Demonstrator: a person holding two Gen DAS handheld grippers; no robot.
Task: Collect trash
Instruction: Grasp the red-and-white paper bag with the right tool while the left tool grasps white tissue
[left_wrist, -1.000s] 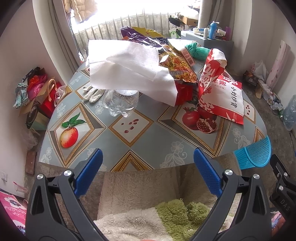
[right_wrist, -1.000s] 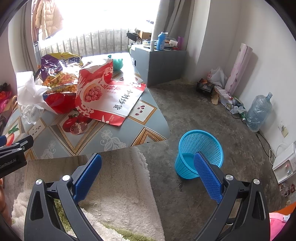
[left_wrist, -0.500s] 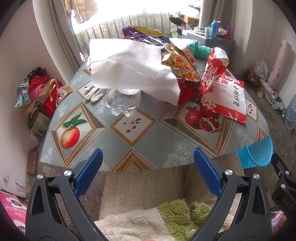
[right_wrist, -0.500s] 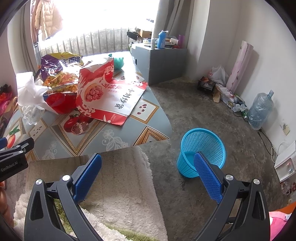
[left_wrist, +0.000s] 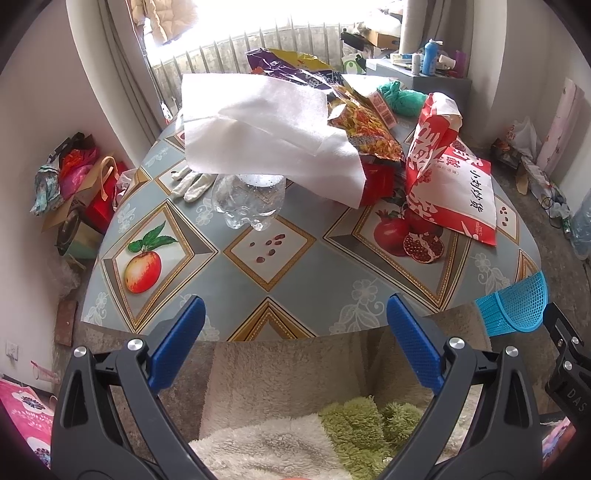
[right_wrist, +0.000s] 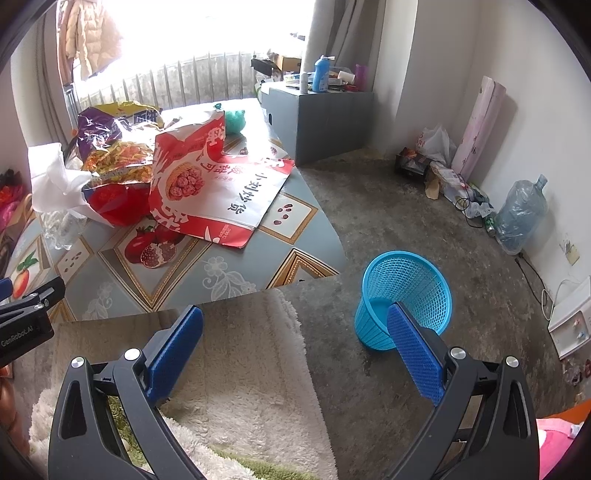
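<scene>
only rightward: whole blue basket (right_wrist: 404, 299)

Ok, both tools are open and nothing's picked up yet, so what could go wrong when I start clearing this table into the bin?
1. The white sheet lies over the clear plastic bottle; pulling the sheet could roll the bottle off the table.
2. The snack bags overlap the red and white bag, so lifting one may drag others.
3. The blue basket looks light and stands on the floor beside the table; a dropped bag could tip it.
</scene>
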